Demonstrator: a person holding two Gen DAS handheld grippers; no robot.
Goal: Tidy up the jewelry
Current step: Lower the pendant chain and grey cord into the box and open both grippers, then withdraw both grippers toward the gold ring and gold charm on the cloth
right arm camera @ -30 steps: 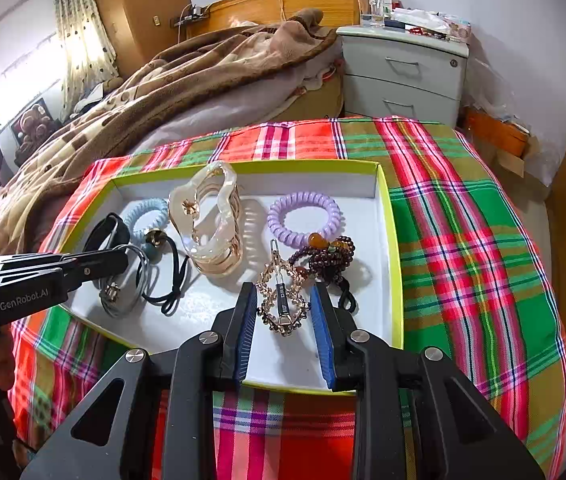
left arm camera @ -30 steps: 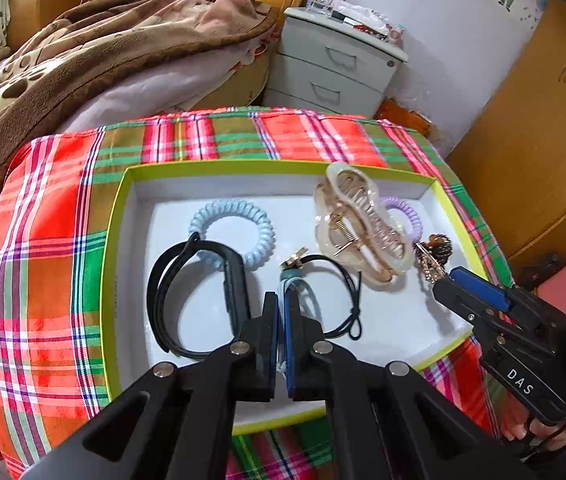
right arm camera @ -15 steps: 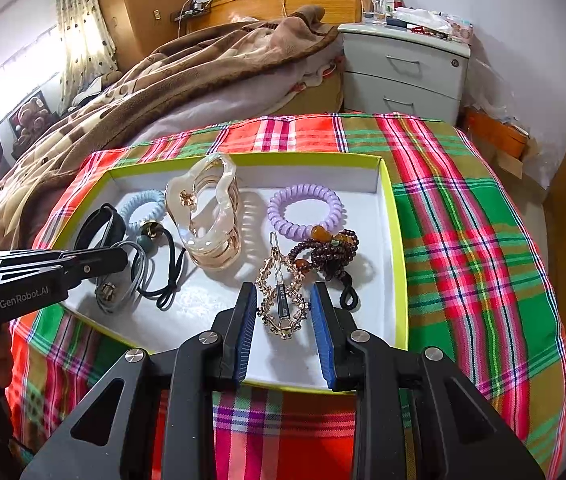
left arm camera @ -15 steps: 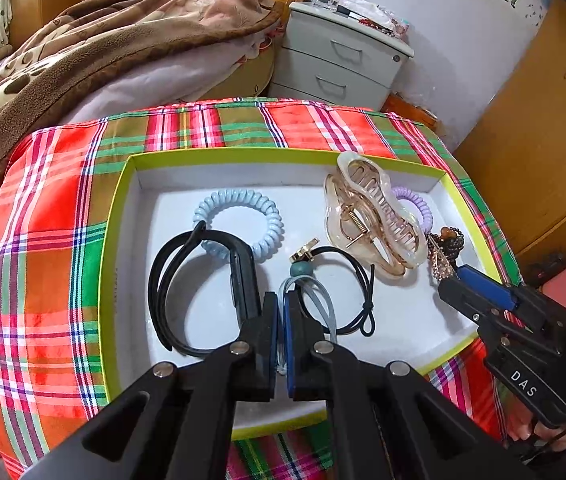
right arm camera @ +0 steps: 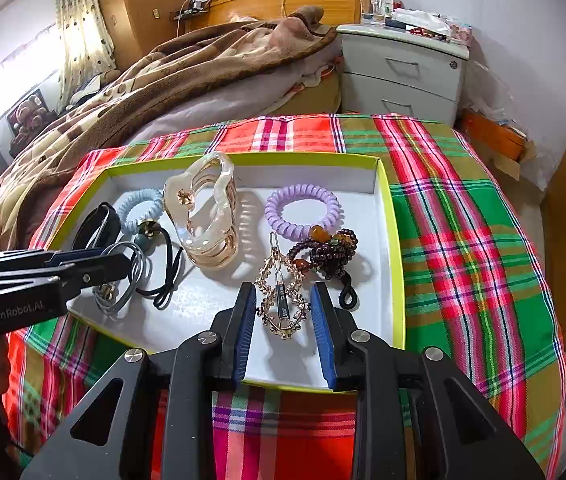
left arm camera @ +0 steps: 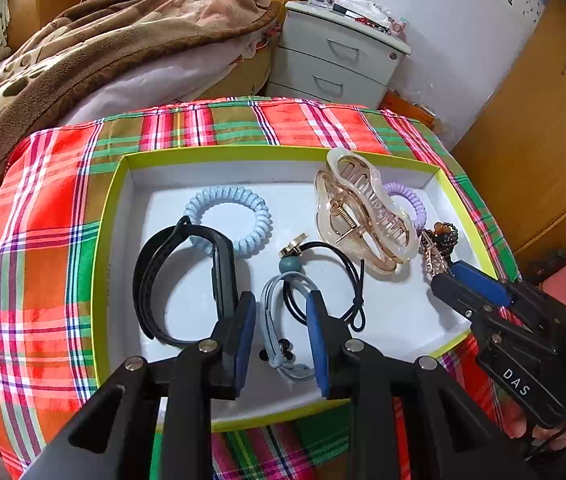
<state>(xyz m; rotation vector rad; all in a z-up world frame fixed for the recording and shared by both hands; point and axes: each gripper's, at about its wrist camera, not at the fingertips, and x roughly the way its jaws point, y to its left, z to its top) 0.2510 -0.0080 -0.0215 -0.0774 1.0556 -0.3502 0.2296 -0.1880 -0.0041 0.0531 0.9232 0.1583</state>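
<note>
A white tray with a lime-green rim (left arm camera: 109, 216) sits on a plaid cloth. My left gripper (left arm camera: 281, 304) hangs over its near side with its jaws opening. A grey-blue hair tie (left arm camera: 279, 320) lies on the tray floor between them, and neither pad presses on it. My right gripper (right arm camera: 283, 296) is open, with a gold hair clip (right arm camera: 281, 292) lying loose between its pads. Also in the tray are a black band (left arm camera: 179, 280), a blue coil tie (left arm camera: 229, 216), a black elastic with a teal bead (left arm camera: 323, 276), a clear claw clip (right arm camera: 203, 216), a purple coil tie (right arm camera: 303, 212) and a dark bead bracelet (right arm camera: 327, 252).
The plaid cloth (right arm camera: 463, 240) reaches past the tray to the right and in front. A bed with a brown blanket (right arm camera: 187, 68) lies behind, with a grey nightstand (right arm camera: 403, 72) beside it. A wooden wardrobe (left arm camera: 531, 128) stands at the right.
My left gripper's jaws, shut on the grey-blue hair tie a second ago, have parted and the tie now lies in the tray. The right gripper has stayed the same.
</note>
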